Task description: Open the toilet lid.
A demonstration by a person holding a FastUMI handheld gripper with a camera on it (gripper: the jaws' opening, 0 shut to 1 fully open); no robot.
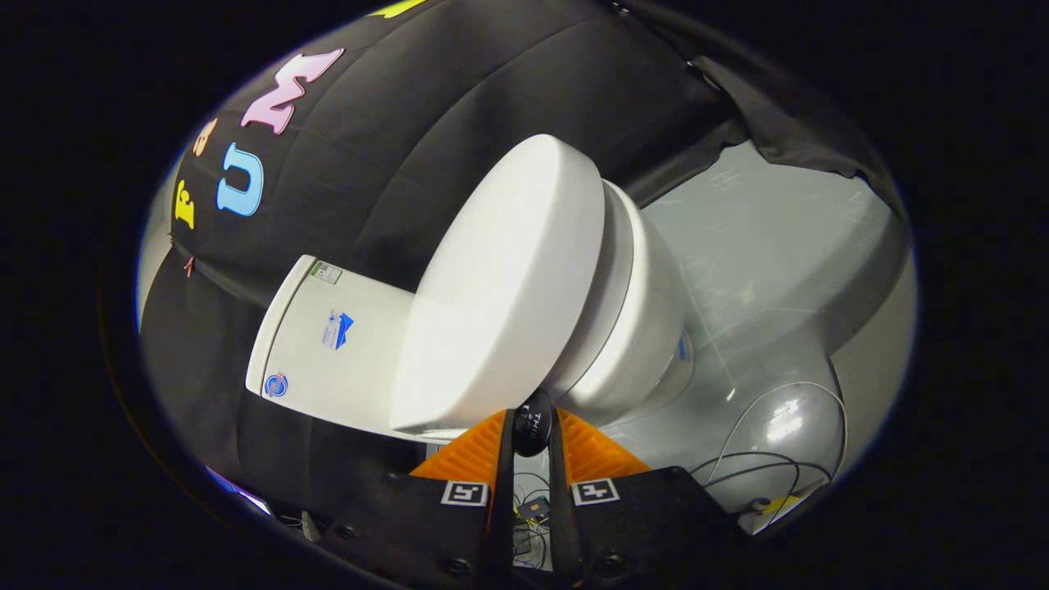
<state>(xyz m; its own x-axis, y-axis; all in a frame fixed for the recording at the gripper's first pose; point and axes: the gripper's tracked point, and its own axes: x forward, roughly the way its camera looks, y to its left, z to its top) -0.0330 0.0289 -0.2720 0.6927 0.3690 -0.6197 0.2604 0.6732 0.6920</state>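
tool: fingers narrow, close together at the lid's edge | lid: raised off bowl | tank: behind lid

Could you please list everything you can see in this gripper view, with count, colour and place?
toilet: one, white, just ahead of the tongs, standing on the floor
lid: one, white, down on the bowl, its edge just beyond the fingertips
tank: one, white, behind the lid, against the booth wall, with small stickers
floor: grey, glossy, around the toilet base
cables: several, thin, dark and white, on the floor beside the tongs
cloth wall: black, behind the toilet
tongs: one, fingers close together with a small dark round piece between them, tips at the lid's edge; they grip no part of the lid
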